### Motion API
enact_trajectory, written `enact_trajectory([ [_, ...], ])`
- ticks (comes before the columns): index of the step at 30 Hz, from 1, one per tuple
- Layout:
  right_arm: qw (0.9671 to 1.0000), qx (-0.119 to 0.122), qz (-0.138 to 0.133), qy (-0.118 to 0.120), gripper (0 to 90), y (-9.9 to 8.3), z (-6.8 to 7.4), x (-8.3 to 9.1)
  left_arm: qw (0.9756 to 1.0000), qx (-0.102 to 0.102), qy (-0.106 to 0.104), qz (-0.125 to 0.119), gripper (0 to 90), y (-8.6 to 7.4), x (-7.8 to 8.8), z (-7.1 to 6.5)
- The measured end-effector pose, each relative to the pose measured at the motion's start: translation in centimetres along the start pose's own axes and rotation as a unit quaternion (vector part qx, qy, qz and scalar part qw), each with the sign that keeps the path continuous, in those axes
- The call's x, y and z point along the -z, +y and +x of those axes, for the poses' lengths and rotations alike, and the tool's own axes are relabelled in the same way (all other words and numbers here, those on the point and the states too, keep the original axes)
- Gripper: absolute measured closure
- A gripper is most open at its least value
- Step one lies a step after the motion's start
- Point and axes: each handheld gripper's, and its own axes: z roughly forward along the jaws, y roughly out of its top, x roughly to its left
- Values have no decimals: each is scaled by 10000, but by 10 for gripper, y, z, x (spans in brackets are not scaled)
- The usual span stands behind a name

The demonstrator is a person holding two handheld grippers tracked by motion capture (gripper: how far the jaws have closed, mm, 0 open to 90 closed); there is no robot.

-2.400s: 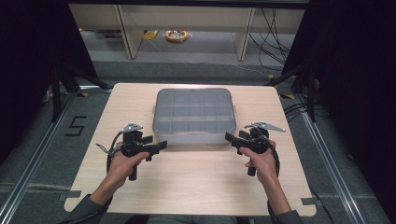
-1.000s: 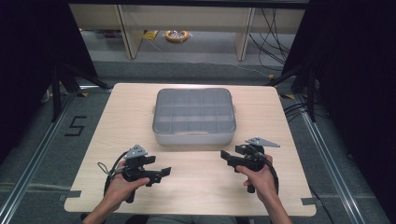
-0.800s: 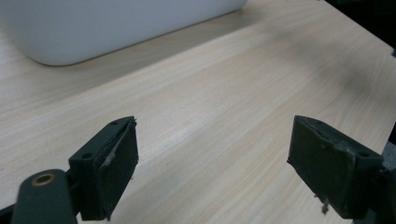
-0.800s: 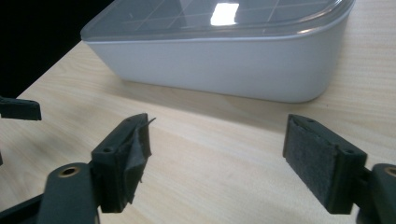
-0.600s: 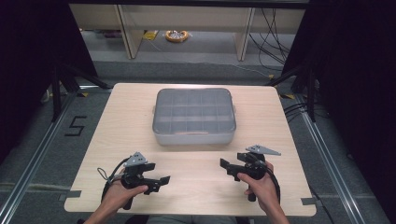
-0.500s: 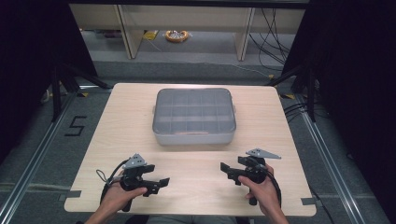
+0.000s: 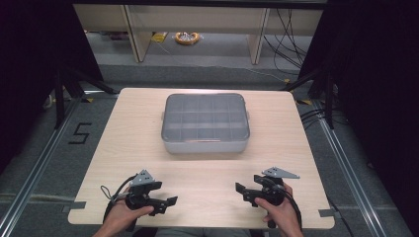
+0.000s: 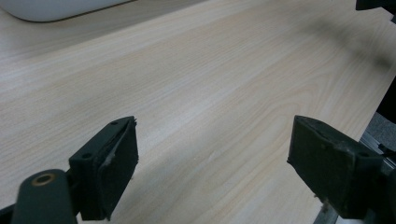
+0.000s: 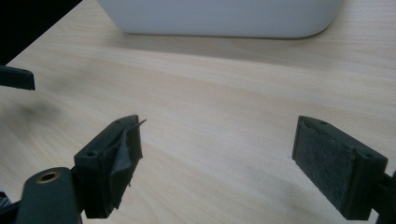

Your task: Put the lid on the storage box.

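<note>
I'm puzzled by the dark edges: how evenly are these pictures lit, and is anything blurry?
High view: the table is bright, its surroundings nearly black. Left gripper view: the left gripper is soft, with a smudgy shadow top right. Right gripper view: the box glares white.

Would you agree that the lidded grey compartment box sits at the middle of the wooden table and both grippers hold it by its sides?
Not quite. The box does sit mid-table, but neither gripper holds it. In the high view the left gripper and right gripper are near the table's front edge, apart from it, and each gripper view shows open jaws over bare wood.
</note>
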Motion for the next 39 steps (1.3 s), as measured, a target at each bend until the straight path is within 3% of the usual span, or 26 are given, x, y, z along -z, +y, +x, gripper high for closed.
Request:
enact_trajectory([
  [7,10000,99,2,-14,168,-10,4,5,10000,18,49,-35,153,-6,3,-3],
  [10,9999,48,49,116,172,-14,7,8,10000,-14,4,47,153,-9,5,-4],
  [15,9999,126,27,85,172,-21,10,10,10000,9,-12,91,153,-14,8,-9],
  [16,9999,-25,121,104,172,-22,13,12,10000,-43,-33,83,153,-16,9,-9],
  [18,9998,192,62,51,172,-24,11,12,9999,-35,14,93,153,-18,11,-10],
  [19,9999,14,120,91,172,-26,16,13,10000,14,-10,96,153,-18,12,-10],
  [20,9994,344,59,40,172,-28,13,14,10000,31,-1,50,153,-20,12,-10],
  [21,9994,304,144,17,172,-30,15,16,10000,67,-13,67,153,-20,13,-11],
  [22,9998,-43,185,94,172,-32,21,17,10000,83,21,38,153,-21,13,-12],
  [23,9998,-43,185,94,172,-32,21,17,10000,63,27,32,153,-23,14,-12],
  [25,9994,238,238,58,172,-34,17,19,10000,60,-10,69,153,-24,16,-12],
  [27,9992,294,205,148,173,-38,17,19,9999,100,-8,38,153,-25,17,-14],
  [28,9994,61,266,190,173,-40,22,21,9999,83,-2,64,153,-26,18,-14],
  [29,9992,257,259,147,173,-41,19,22,9999,80,6,68,153,-26,19,-14],
  [31,9991,290,257,196,173,-43,20,24,9999,114,8,53,153,-27,20,-15],
  [34,9991,170,292,251,173,-48,21,27,9999,122,0,40,153,-29,22,-17],
  [36,9992,212,197,273,174,-49,20,27,9999,118,-31,52,153,-30,22,-17],
  [39,9991,233,266,216,174,-50,20,29,9999,111,-7,72,153,-31,22,-15],
])
